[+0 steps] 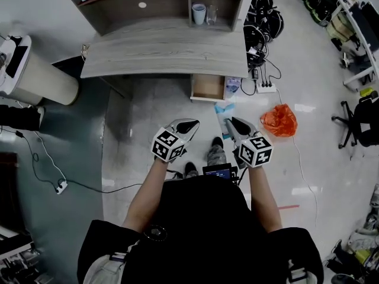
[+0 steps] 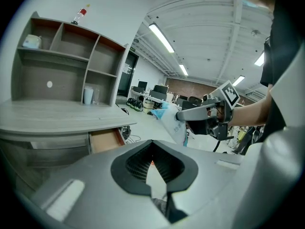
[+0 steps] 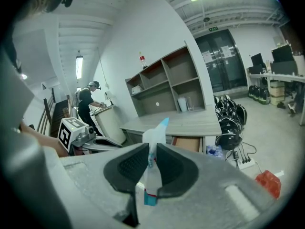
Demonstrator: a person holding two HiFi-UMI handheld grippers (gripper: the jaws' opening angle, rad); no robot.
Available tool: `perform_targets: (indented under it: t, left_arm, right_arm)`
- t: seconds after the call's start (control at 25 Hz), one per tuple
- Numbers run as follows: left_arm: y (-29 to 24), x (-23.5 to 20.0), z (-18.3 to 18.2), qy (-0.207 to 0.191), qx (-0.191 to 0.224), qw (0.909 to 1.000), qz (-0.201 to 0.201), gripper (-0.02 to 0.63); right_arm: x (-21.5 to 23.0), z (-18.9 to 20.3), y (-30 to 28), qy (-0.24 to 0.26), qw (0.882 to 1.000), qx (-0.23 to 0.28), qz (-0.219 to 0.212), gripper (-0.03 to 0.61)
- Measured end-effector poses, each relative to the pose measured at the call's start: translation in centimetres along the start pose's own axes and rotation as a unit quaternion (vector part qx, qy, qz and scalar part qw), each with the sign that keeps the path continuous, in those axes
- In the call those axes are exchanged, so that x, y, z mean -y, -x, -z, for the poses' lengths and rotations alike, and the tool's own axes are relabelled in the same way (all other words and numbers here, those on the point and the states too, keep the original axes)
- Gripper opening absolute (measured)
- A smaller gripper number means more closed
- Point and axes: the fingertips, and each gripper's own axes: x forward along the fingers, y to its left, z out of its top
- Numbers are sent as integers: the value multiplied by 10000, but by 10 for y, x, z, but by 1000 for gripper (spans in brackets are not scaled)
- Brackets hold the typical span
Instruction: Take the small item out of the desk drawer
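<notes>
Head view: right gripper fingers pinch a small blue-white packet. The packet is out of the open drawer, over the floor on the near side of the surface. Left gripper sits just left of it, apart from the packet.

Left gripper view: fingers pressed together, nothing between. Packet is far right in the other gripper.

Right gripper view: packet stands upright between the fingers, poking past the tips.

I can read no word or number anywhere. The packet in my right hand-held gripper carries blue print too blurred to make out, and the green sign above the far doors is too small. The marker cubes bear only black-and-white square patterns.
</notes>
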Motion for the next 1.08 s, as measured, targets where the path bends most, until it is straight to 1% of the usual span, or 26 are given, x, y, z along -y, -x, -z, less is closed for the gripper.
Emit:
perform_targets:
  t: [0.32,0.56,1.08]
  left_arm:
    - [11,11,4,-139,-8,9998,106,2]
    - [16,17,14,-357,-193,9991,132,-2]
    - [15,17,8,-358,-70,9993,14,-9]
  right_arm:
    - [-15,6,11,1,9999,115,57,49]
    - [-22,10,15,5,9999,143,69,49]
    - [-24,11,17,44,9999,146,42,49]
